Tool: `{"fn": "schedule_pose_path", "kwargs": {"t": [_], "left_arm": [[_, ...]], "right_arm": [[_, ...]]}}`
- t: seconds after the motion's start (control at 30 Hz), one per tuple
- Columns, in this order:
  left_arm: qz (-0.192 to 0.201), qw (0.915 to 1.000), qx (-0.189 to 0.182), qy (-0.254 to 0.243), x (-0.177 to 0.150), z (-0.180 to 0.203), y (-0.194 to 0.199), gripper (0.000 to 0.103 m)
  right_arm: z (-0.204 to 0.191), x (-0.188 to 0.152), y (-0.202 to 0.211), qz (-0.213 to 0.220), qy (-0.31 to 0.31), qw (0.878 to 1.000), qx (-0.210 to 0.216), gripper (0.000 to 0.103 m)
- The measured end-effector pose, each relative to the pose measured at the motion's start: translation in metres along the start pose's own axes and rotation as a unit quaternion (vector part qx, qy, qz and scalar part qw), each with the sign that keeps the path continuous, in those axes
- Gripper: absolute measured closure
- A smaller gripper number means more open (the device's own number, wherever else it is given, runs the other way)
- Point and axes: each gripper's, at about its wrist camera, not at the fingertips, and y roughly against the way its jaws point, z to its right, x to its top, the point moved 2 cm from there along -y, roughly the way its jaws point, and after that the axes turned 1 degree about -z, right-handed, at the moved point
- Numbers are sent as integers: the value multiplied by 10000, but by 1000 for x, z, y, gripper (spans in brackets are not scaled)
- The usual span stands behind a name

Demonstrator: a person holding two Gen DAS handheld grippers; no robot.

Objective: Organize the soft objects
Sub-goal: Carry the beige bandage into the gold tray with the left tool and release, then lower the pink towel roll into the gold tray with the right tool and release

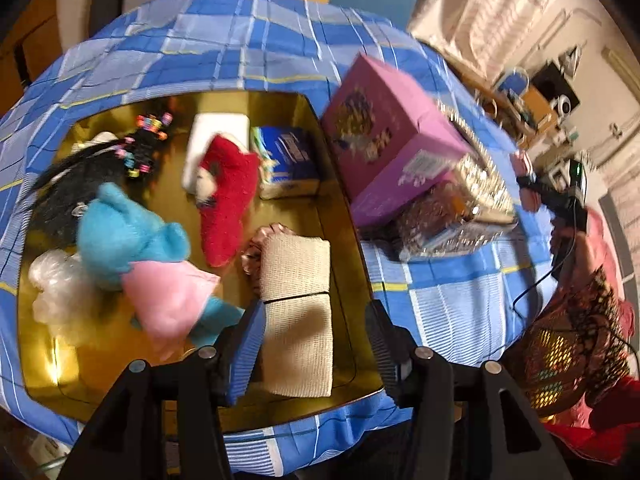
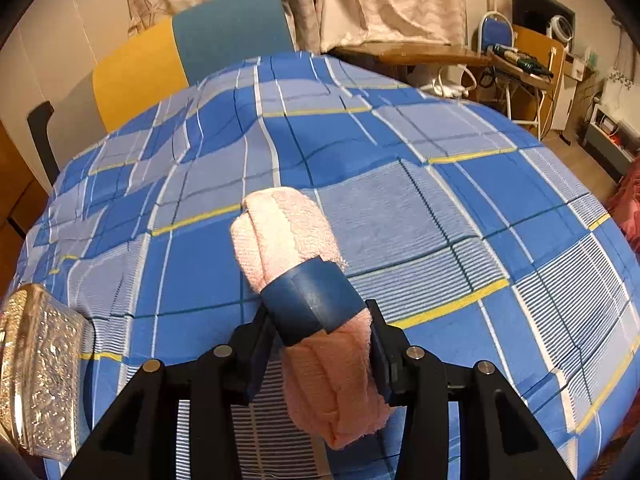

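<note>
A: Status, left gripper (image 1: pixel 316 344)?
B: My jaws stand apart over the beige cloth roll (image 1: pixel 298 312) at the gold tray's (image 1: pixel 100 380) near right, pads clear.
A: Right gripper (image 2: pixel 320 344)?
B: Clamped on the pink towel roll (image 2: pixel 304 280), above the blue checked cloth (image 2: pixel 440 200).

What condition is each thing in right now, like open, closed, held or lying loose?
Left tongs: open, beige cloth between them, not gripped.
Right tongs: shut on pink towel.
Pink towel: rolled, banded, held.
Beige cloth: folded, banded, lying in gold tray.
Gold tray: open, holding soft toys.
Pink box: closed, tilted, beside the tray.
</note>
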Motion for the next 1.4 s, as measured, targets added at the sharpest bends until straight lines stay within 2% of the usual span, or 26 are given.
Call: {"fn": "schedule_pose_path", "kwargs": {"t": [0.17, 0.3, 0.4, 0.5, 0.63, 0.77, 0.9, 0.97, 1.17, 1.27, 1.4], "left_arm": [[603, 9976, -117, 328, -3, -17, 34, 51], [1155, 9916, 15, 573, -3, -37, 57, 51], [1475, 9869, 170, 627, -6, -49, 70, 51], [1615, 9836, 139, 785, -9, -63, 78, 51], [1750, 9788, 39, 1067, -15, -82, 85, 51], [1854, 9753, 306, 1158, -23, -96, 93, 51], [1894, 9730, 749, 1085, -31, -103, 100, 51], [1932, 9722, 822, 1039, -35, -106, 103, 51], [1956, 9711, 935, 994, -47, -115, 112, 51], [1961, 9696, 1123, 941, -53, -119, 117, 51], [1738, 9696, 1426, 969, -58, -125, 116, 51]], "right_arm": [[-10, 3, 30, 283, -183, 9984, 462, 59], [-39, -1, 66, 514, 45, 9960, 723, 59], [-70, -6, 98, 690, 275, 9921, 1011, 59], [-108, -13, 134, 891, 618, 9851, 1337, 59], [-173, -30, 180, 1010, 1159, 9680, 1986, 59], [-230, -51, 202, 737, 1474, 9479, 2727, 59], [-292, -82, 208, 445, 2115, 9270, 3066, 59], [-326, -103, 203, 182, 2409, 9150, 3230, 59], [-408, -165, 166, -555, 3230, 8817, 3395, 59], [-440, -190, 146, -853, 3620, 8659, 3346, 59], [-475, -213, 126, -1160, 4098, 8430, 3285, 59]]}}
